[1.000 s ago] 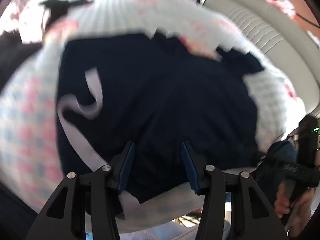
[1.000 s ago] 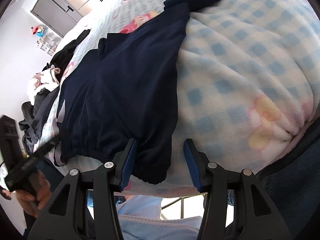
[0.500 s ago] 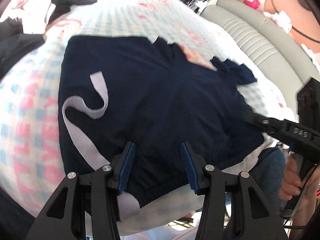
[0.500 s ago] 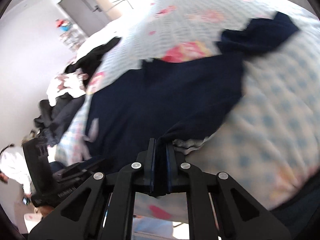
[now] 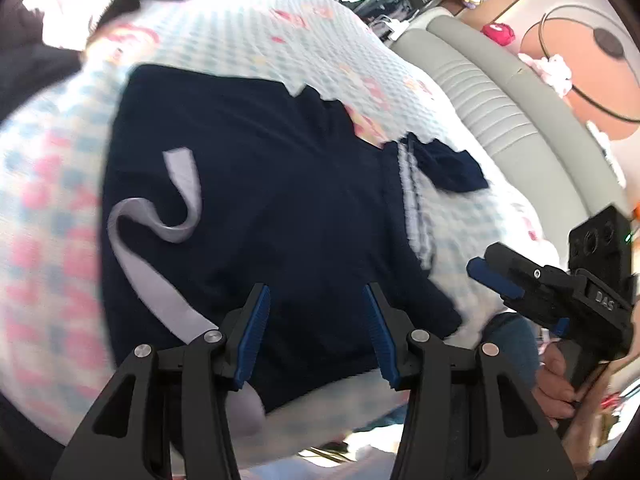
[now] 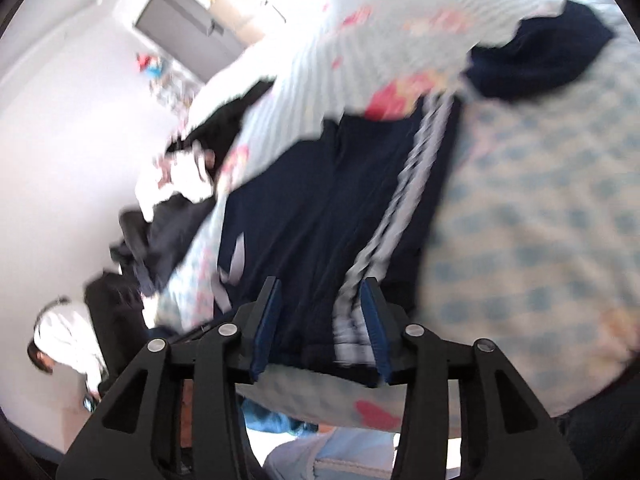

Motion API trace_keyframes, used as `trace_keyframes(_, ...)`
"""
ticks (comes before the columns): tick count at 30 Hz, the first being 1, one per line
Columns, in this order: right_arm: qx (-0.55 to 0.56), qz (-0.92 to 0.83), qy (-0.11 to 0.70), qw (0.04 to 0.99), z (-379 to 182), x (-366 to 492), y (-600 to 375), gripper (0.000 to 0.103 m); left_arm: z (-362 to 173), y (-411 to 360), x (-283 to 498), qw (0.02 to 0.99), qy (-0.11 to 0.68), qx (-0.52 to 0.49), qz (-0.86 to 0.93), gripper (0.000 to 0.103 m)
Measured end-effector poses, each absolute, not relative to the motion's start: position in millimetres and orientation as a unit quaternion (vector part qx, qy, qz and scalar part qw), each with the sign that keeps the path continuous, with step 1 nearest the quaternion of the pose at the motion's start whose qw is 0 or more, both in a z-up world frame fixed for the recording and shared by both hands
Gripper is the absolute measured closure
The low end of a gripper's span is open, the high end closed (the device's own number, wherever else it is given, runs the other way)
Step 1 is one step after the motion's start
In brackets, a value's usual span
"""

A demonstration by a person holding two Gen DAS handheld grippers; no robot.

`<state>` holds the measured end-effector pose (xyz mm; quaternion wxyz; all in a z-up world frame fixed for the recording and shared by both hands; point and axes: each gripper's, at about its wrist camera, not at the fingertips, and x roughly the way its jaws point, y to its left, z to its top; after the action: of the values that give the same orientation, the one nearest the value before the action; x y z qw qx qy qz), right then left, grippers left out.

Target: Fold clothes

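Nearest the left wrist camera, the left tongs (image 5: 316, 336) stand released, blue pads spread wide over the near hem of a navy garment (image 5: 272, 208), gripping nothing. The garment lies spread flat on a bed covered by a pastel checked blanket (image 5: 52, 216) with pink and blue squares. A pale grey drawstring ribbon (image 5: 160, 232) curls in an S across the garment's left part. Along its right edge runs a white side stripe (image 5: 414, 204), folded over so that it faces up.

To the right, the right tongs (image 5: 496, 280) appear in a hand (image 5: 556, 388), pads apart, over the blanket just beside the garment's edge. In the right wrist view those tongs (image 6: 320, 328) are likewise released, straddling the striped edge (image 6: 400, 200) at the hem; whether the pads touch the cloth cannot be told through the blur.

Farther off, a heap of dark and white clothes (image 6: 184, 184) sits at the bed's far side, and a grey padded headboard (image 5: 500, 96) lies beyond the blanket.
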<state>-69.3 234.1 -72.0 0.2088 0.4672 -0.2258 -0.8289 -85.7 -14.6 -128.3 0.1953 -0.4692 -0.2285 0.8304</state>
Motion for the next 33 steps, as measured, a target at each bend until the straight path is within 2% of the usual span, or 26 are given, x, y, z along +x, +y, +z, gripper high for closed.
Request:
trace_keyframes(5,0.499,-0.824,-0.234,0.132,-98.5,-68.8,271.1,0.059,-109.4,3.4,-92.3,0.224,-0.215,-0.462,0.831,0.053)
trace_keyframes(8,0.521,-0.805,-0.247,0.135,-120.7,-66.3,273.4,0.059,-104.2,15.9,-100.3,0.244,-0.217,-0.466,0.822,0.050)
trace_keyframes(12,0.529,-0.810,-0.213,0.140,-125.2,-65.3,257.7,0.058,-109.1,40.0,-109.2,0.277,-0.213,-0.490,0.799,0.049)
trace_keyframes(17,0.530,-0.804,-0.213,0.164,-127.5,-64.8,249.2,0.057,-122.0,64.1,-111.2,0.295,-0.216,-0.516,0.775,0.049)
trace_keyframes(19,0.534,-0.801,-0.211,0.167,-130.2,-64.9,245.5,0.057,-127.9,69.8,-110.6,0.288,-0.211,-0.522,0.774,0.055)
trace_keyframes(21,0.539,-0.798,-0.208,0.171,-132.7,-63.2,242.3,0.057,-130.2,73.5,-110.1,0.279,-0.199,-0.525,0.779,0.089)
trace_keyframes(23,0.540,-0.797,-0.206,0.175,-134.0,-60.7,240.9,0.057,-127.5,71.5,-110.3,0.277,-0.202,-0.522,0.781,0.090)
trace_keyframes(26,0.534,-0.797,-0.210,0.189,-130.5,-58.0,242.4,0.051,-115.1,57.4,-109.4,0.273,-0.222,-0.499,0.792,0.090)
trace_keyframes(29,0.538,-0.783,-0.207,0.232,-124.7,-56.7,233.3,0.051,-96.5,41.6,-105.2,0.266,-0.234,-0.472,0.807,0.091)
trace_keyframes(33,0.540,-0.788,-0.177,0.238,-117.4,-52.3,220.5,0.051,-84.3,12.2,-89.9,0.239,-0.261,-0.434,0.828,0.091)
